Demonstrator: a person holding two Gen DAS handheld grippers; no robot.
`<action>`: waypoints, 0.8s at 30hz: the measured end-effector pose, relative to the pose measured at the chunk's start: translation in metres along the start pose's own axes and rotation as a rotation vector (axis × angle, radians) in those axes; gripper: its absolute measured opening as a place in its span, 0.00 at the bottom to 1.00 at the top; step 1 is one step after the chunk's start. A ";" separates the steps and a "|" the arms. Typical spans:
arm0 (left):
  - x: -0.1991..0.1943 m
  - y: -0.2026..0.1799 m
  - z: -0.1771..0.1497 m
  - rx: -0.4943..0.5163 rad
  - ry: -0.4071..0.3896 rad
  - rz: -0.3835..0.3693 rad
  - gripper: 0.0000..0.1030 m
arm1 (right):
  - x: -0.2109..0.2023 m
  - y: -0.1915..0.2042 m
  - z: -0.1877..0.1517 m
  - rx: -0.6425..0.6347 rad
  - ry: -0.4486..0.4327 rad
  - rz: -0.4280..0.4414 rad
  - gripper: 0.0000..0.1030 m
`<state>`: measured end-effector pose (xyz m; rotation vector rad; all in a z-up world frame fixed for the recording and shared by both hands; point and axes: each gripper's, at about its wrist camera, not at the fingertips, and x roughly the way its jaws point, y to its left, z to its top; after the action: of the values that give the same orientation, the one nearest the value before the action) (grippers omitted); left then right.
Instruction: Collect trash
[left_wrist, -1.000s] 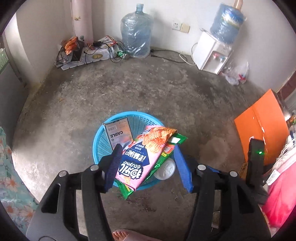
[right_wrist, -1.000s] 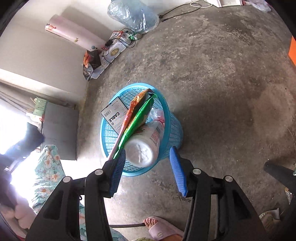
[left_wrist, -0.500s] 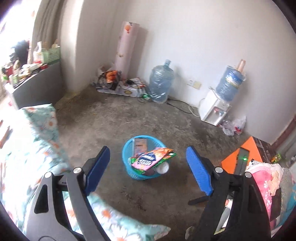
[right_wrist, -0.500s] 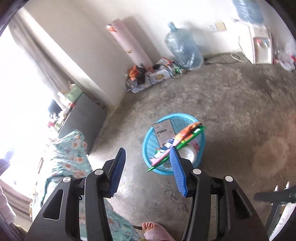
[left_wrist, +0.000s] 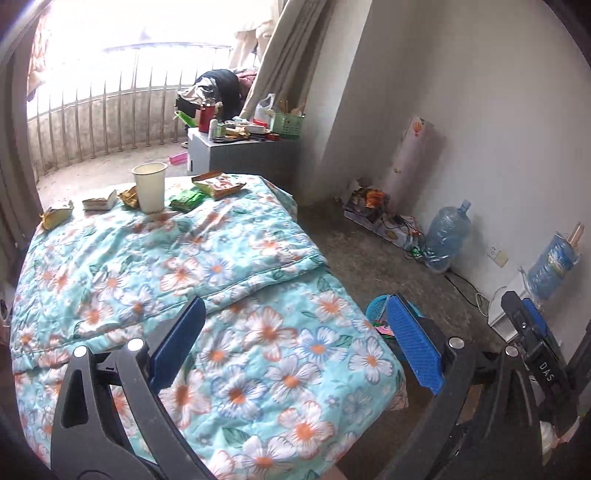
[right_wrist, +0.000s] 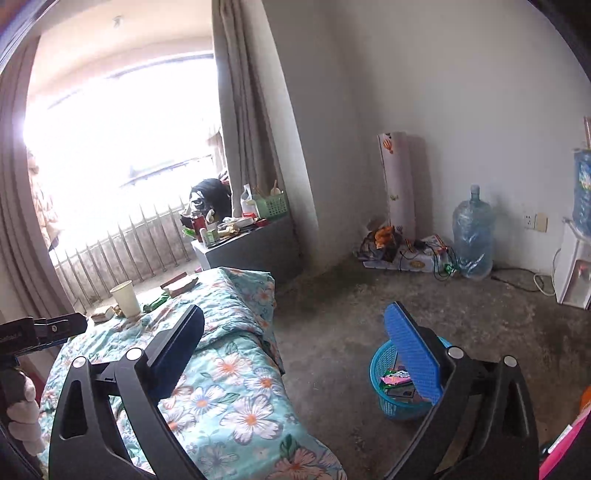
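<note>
Trash lies on the far end of the floral quilt: a paper cup, a green wrapper, an orange snack packet and several smaller wrappers and boxes. The blue basket stands on the floor beside the bed with snack bags inside. My left gripper hangs over the quilt, its jaws opening with nothing between them. My right gripper is above the bed's edge and the floor, its jaws also opening and empty. In the left wrist view the basket is mostly hidden behind a finger.
A grey cabinet crowded with bottles stands past the bed by the curtain. A water jug, cables and a rolled mat line the wall. A white dispenser is at the right. A gloved hand holds the left gripper.
Both grippers left the snack bags and the white bottle in the basket, opened wide, rose and swung from the basket toward the bed.
</note>
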<state>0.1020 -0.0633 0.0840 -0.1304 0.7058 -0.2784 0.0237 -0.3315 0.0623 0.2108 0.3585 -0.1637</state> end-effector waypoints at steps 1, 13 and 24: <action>-0.003 0.002 -0.004 0.002 -0.007 0.039 0.91 | -0.004 0.010 -0.001 -0.025 0.005 -0.006 0.94; 0.019 0.020 -0.077 -0.063 0.133 0.197 0.91 | -0.005 0.045 -0.071 -0.262 0.342 -0.060 0.94; 0.033 -0.007 -0.113 0.035 0.250 0.188 0.91 | 0.002 0.016 -0.107 -0.237 0.519 -0.114 0.94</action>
<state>0.0506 -0.0827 -0.0198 0.0049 0.9548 -0.1272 -0.0065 -0.2917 -0.0337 -0.0066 0.9014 -0.1766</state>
